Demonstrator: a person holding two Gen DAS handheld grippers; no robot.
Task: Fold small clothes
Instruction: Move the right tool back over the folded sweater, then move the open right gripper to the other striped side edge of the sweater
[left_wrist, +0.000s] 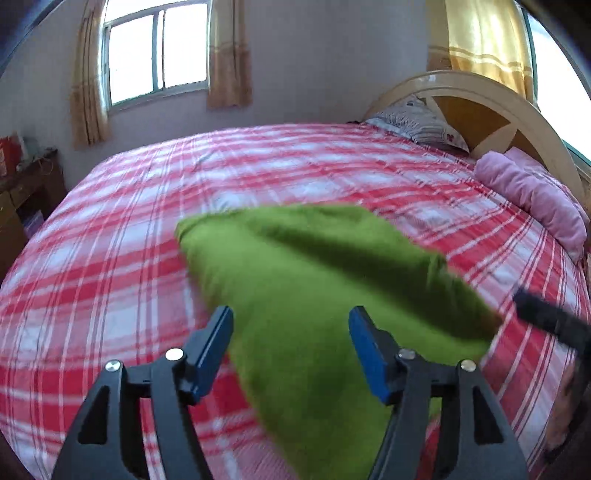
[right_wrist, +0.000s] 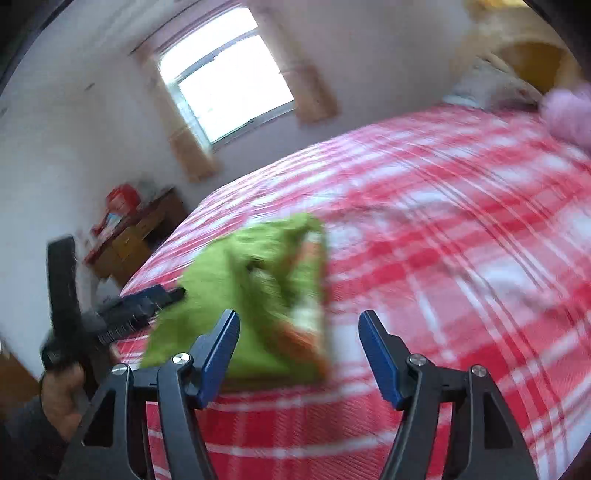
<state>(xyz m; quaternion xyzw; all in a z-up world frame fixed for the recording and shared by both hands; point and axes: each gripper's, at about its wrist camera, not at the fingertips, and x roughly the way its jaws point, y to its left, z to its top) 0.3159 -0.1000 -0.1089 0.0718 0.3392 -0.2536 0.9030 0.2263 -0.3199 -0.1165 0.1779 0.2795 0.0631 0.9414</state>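
A small green garment (left_wrist: 314, 288) lies on the red and white plaid bed (left_wrist: 110, 258). In the left wrist view my left gripper (left_wrist: 291, 325) is open, its blue pads either side of the garment's near part, just above it. In the right wrist view the garment (right_wrist: 251, 295) looks folded, with an orange and white patch along its right edge. My right gripper (right_wrist: 299, 328) is open and empty, above the garment's near right edge. The view is blurred. The left gripper shows at the left of the right wrist view (right_wrist: 147, 299), beside the garment.
A grey patterned pillow (left_wrist: 417, 122) and a rolled pink blanket (left_wrist: 535, 195) lie by the cream headboard (left_wrist: 491, 107) at the far right. A wooden desk (left_wrist: 22, 195) with red items stands left of the bed. Windows with curtains are behind.
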